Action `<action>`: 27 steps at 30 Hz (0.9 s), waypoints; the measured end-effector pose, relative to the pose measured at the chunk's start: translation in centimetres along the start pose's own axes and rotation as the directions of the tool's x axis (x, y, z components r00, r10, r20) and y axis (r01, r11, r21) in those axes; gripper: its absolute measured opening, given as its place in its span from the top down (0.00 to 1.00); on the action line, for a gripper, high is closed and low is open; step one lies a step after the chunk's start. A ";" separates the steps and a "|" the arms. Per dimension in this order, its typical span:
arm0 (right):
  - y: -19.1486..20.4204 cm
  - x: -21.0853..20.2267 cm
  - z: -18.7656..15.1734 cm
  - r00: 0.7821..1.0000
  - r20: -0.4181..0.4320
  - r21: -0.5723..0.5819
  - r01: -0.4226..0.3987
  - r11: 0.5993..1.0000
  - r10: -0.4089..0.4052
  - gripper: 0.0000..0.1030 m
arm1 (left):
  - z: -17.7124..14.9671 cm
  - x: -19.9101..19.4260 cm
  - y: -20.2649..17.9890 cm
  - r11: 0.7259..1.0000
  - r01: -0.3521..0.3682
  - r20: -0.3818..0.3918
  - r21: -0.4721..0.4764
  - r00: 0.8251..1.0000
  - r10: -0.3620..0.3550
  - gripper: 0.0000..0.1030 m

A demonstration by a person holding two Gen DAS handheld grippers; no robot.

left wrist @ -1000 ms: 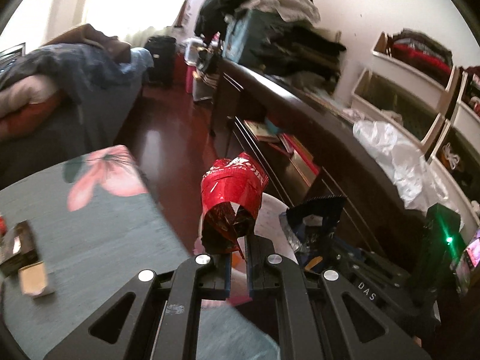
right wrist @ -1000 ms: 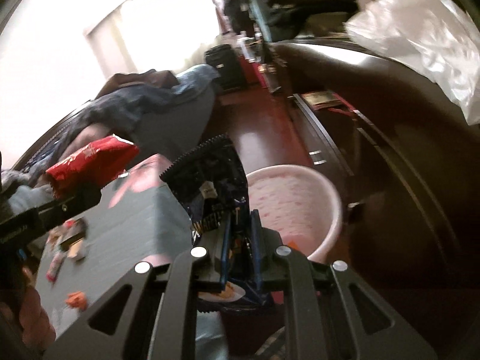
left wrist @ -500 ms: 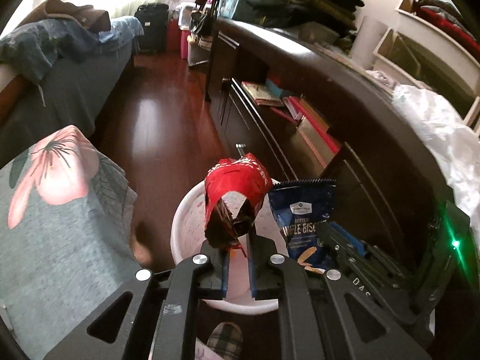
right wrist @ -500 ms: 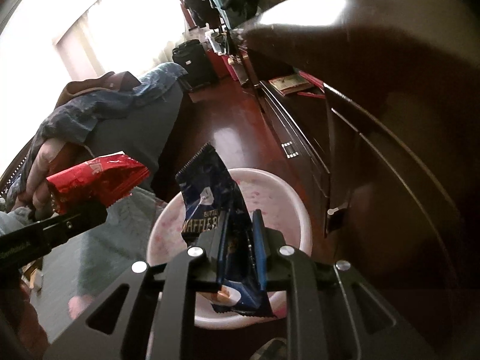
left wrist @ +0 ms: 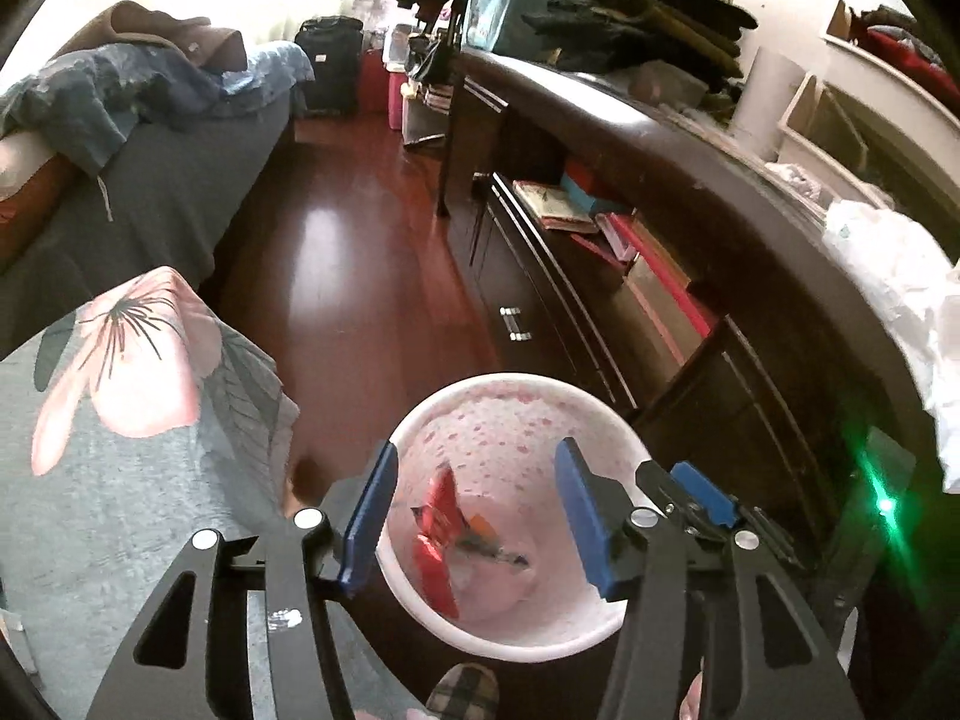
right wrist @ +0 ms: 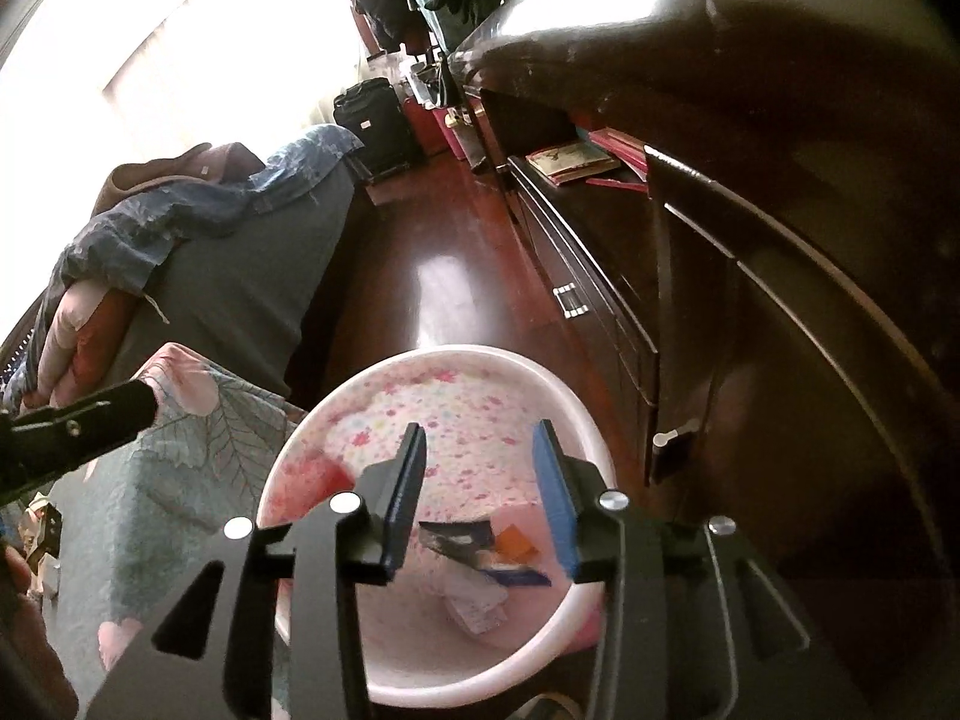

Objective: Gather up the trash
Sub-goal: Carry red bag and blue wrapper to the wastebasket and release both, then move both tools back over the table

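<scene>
1. pink-speckled white bin (left wrist: 474,642) (right wrist: 444,360), on the dark red wooden floor (left wrist: 360,252) beside the dark cabinet (left wrist: 690,360).
2. red wrapper (left wrist: 438,540), inside the bin, lying against its left wall.
3. blue snack bag (right wrist: 462,537), inside the bin among other scraps, near an orange piece (right wrist: 515,545).
4. left tool (left wrist: 474,516), spread wide above the bin, holding nothing.
5. right tool (right wrist: 480,495), spread wide above the bin, holding nothing.
6. grey floral cloth (left wrist: 120,420) on the tabletop, left of the bin.
</scene>
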State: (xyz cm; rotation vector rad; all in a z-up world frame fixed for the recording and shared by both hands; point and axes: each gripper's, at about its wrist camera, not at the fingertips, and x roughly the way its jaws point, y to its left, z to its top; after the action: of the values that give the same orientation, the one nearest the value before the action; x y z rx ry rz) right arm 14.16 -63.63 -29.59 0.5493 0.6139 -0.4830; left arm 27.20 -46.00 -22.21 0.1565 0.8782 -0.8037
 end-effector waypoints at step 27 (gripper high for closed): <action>13.7 -12.6 -4.4 0.991 0.011 -0.267 -0.126 0.955 0.134 0.14 | -8.3 -17.1 12.9 0.879 -0.428 0.123 -0.209 0.880 0.458 0.04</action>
State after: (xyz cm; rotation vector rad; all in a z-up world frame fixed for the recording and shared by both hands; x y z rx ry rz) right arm 11.12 -47.46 -19.90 0.3237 0.5992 -0.2771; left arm 24.44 -23.73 -17.43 0.1253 0.7085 -0.2987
